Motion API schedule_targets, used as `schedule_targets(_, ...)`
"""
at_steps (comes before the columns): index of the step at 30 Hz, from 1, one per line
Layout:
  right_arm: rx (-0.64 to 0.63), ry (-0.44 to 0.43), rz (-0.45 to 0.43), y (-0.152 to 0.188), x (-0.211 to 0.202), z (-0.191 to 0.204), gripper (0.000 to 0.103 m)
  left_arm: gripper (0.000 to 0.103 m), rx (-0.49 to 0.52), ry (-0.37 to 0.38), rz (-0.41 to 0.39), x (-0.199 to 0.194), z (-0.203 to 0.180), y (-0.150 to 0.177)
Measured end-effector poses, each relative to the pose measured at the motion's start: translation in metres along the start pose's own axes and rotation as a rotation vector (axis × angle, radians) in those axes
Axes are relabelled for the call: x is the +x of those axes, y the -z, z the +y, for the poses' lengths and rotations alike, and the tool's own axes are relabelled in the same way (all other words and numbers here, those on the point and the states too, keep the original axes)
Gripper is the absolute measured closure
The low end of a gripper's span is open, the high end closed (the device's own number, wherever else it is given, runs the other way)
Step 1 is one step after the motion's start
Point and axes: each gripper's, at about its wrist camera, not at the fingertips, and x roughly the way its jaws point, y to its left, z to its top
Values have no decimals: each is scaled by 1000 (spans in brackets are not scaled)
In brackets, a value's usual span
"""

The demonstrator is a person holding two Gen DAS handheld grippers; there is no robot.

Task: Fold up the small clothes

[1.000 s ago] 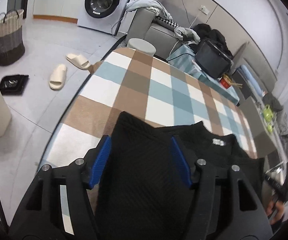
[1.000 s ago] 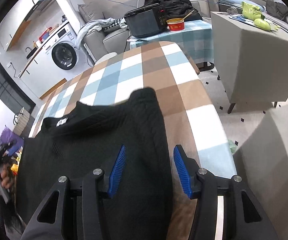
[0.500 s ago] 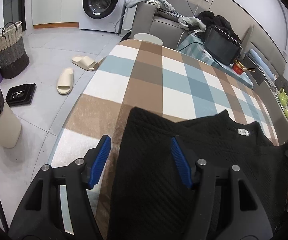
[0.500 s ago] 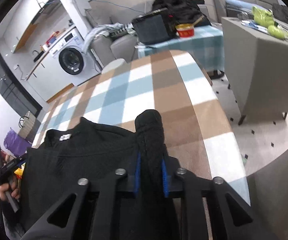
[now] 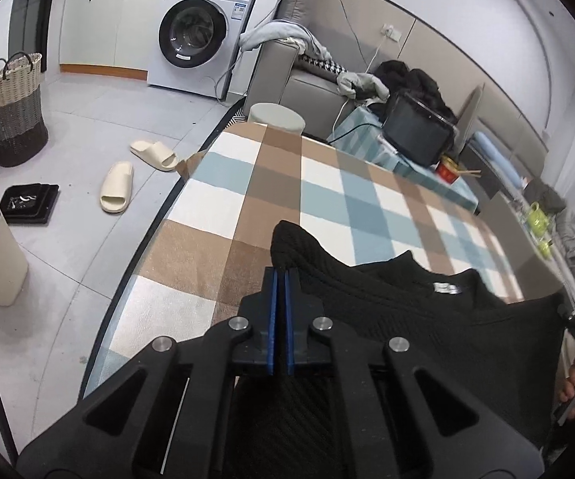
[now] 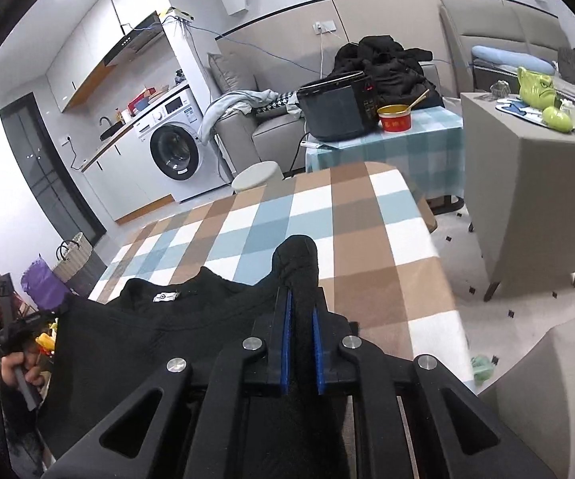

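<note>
Both grippers (image 5: 280, 279) (image 6: 300, 311) (pads buried) in sweater (image 6: 159, 343)

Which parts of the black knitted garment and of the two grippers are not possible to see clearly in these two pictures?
- Lower hem of the black knitted garment: both views, hidden behind the gripper bodies and cut by the bottom edge.
- Cloth inside the left gripper: left wrist view, blue pads almost touch, so the pinched amount is unclear.
- White neck label: right wrist view, text too small.
- Right gripper: shut on a sleeve; the grip depth is hidden.
</note>
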Motion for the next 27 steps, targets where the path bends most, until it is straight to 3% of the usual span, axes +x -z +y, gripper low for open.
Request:
schedule_targets(8,4,3,-59,-15,10,12,97,102,-37,-22,-24,-15,12,-4)
schedule_targets(10,6,71,-22,-21,25,13,97,102,-43,-78,14,-5,17,-3)
schedule_targets(12,21,148,89,-21,46,10,92,101,-69,-146,42,-1,24,1)
schedule_targets(16,50,173,204,-6,51,3,86,82,-90,-157,85,-2,31,15)
schedule_targets(18,61,157,215,1,41,2,74,69,-86,-171,95,-9,30,23)
schedule_targets(20,64,136,213,12,26,5,54,55,-76,-185,103,-17,27,31)
schedule_targets(22,37,135,225,24,11,12,51,54,-65,-174,108,-28,20,41)
schedule_targets(24,-2,136,244,38,-1,23,51,45,-48,-158,119,-39,11,51)
schedule_targets(26,-26,125,270,50,-10,32,46,30,-20,-142,125,-52,0,62)
schedule_targets(27,-37,117,275,57,-16,39,44,29,3,-129,124,-59,-7,67)
